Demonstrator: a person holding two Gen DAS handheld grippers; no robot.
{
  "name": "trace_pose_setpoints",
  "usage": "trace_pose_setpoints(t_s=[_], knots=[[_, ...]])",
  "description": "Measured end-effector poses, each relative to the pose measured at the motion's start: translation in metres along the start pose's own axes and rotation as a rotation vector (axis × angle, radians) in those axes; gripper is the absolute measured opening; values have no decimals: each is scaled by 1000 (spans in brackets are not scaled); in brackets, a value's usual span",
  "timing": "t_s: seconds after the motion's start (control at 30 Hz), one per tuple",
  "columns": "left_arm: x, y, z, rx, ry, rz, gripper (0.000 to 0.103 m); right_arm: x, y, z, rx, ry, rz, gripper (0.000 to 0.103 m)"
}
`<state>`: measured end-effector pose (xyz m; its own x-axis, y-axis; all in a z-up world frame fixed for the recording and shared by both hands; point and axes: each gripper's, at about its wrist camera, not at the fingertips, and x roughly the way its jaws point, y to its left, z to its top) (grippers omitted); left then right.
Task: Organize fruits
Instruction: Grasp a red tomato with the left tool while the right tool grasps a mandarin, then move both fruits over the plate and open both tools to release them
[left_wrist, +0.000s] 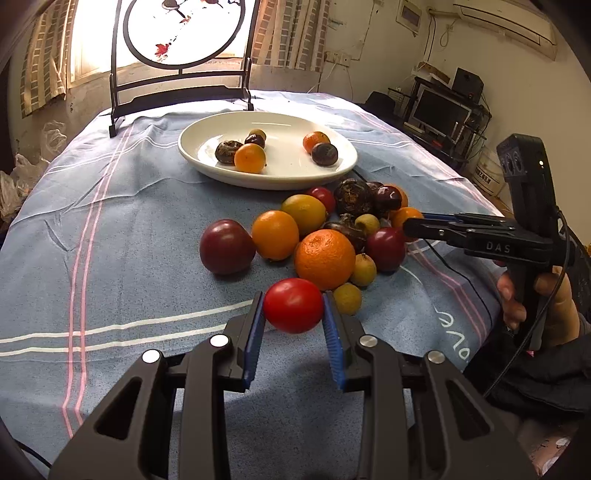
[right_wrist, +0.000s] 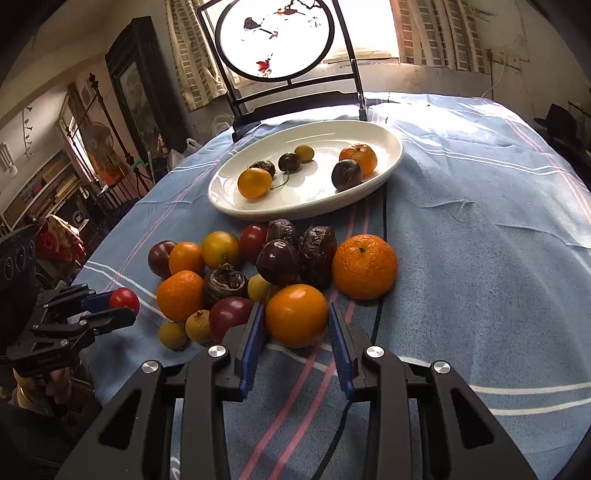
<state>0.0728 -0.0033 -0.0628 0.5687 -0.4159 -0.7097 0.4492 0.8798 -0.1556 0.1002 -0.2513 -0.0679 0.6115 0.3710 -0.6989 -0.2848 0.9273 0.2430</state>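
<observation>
A pile of oranges, plums, tomatoes and small yellow fruits lies on the blue cloth in front of a white oval plate (left_wrist: 192, 147) (right_wrist: 221, 192) that holds several fruits. My left gripper (left_wrist: 293, 308) is shut on a red tomato (left_wrist: 293, 305), at the near edge of the pile; the tomato also shows in the right wrist view (right_wrist: 124, 300). My right gripper (right_wrist: 296, 317) has its blue pads on both sides of an orange (right_wrist: 296, 315) at the pile's near edge and appears shut on it. A large orange (left_wrist: 325, 258) lies just behind the tomato.
A dark wooden stand with a round painted screen (left_wrist: 181, 33) stands at the table's far edge behind the plate. The blue striped tablecloth (left_wrist: 110, 258) covers the table. A black cable (right_wrist: 376, 321) runs under the right gripper. Shelves with a monitor (left_wrist: 439, 110) stand far right.
</observation>
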Motion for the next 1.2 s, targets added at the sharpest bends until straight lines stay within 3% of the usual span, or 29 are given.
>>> trace_pose_setpoints(t_s=[0.27, 0.53, 0.67, 0.77, 0.83, 1.07, 1.13, 1.2], knots=[[-17, -4, 8, -2, -58, -7, 30, -54, -12, 4, 7, -94, -14, 35], [-10, 1, 44, -12, -89, 7, 30, -48, -18, 37, 40, -128, 30, 35], [3, 3, 80, 2, -97, 5, 30, -28, -14, 72, 34, -115, 55, 35], [22, 8, 106, 9, -94, 45, 30, -2, -14, 98, 49, -79, 69, 35], [37, 20, 121, -28, -74, 38, 30, 18, -13, 111, 49, -52, 63, 35], [98, 55, 161, -122, 36, 25, 31, 71, -7, 133, 39, -19, 2, 37], [102, 59, 163, -143, 38, 45, 39, 69, -7, 133, 40, -47, -18, 48], [94, 62, 160, -163, 15, 28, 41, 61, -6, 130, 39, -64, -21, 48]])
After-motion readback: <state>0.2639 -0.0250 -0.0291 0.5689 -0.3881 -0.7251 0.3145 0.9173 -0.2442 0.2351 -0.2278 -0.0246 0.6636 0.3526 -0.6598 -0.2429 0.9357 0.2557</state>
